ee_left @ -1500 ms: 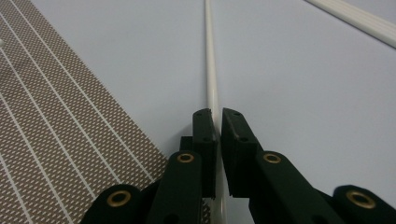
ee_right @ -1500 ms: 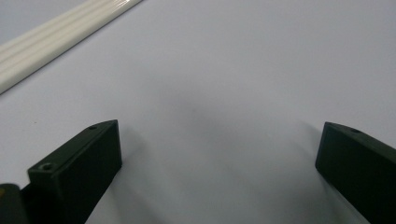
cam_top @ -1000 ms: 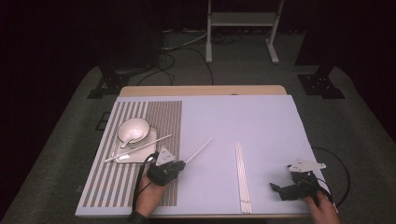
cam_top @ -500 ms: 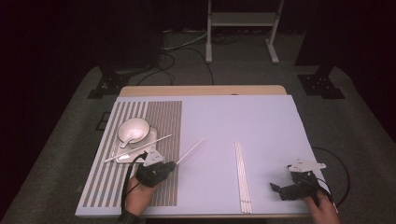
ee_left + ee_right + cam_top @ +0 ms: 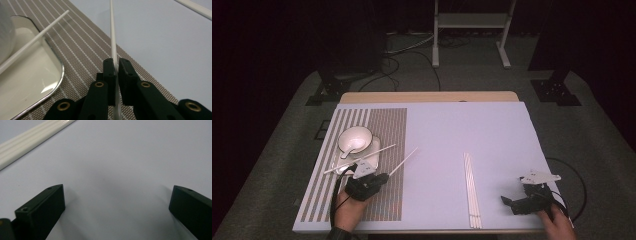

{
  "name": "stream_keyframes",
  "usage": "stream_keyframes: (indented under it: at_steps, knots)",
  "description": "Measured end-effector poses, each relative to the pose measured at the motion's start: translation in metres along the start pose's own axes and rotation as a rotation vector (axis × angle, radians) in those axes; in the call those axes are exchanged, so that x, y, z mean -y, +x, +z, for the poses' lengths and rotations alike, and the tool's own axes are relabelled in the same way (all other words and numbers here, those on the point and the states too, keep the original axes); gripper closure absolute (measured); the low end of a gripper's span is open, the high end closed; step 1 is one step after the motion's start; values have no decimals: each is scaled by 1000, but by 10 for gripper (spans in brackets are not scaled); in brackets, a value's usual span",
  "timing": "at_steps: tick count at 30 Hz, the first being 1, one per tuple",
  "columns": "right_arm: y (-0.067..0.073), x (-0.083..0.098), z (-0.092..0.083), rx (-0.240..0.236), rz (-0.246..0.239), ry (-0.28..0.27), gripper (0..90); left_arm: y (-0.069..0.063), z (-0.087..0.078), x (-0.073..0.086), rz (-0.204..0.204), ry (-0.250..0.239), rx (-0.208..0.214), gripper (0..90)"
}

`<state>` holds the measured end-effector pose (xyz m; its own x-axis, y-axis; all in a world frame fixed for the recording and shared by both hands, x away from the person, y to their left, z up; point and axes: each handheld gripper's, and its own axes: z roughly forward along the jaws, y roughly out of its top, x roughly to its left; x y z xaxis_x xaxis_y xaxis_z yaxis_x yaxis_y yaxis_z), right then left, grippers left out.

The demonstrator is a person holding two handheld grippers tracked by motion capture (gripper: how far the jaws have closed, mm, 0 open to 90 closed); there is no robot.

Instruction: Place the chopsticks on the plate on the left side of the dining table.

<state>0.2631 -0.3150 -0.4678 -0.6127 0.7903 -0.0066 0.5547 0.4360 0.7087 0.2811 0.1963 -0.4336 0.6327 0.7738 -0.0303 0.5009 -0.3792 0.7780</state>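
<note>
Chopstick, white and slim, is pinched near its lower end by the left gripper above the striped placemat, likely to join the one across the small tray. That tray carries a white bowl. The right gripper rests wide apart, empty, near the spare chopsticks.

Dark recording studio or lab, black backdrop, floor cables, metal stand, lone table
</note>
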Motion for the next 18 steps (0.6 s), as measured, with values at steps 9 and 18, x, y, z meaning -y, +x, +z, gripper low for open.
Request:
stream_keyframes:
  at_steps: [9,18]
  knots:
    - [0,0,0,0,0,0,0,13,-7,6,-26,7,-33,847]
    - [0,0,0,0,1,0,0,27,-13,13,-55,9,-68,847]
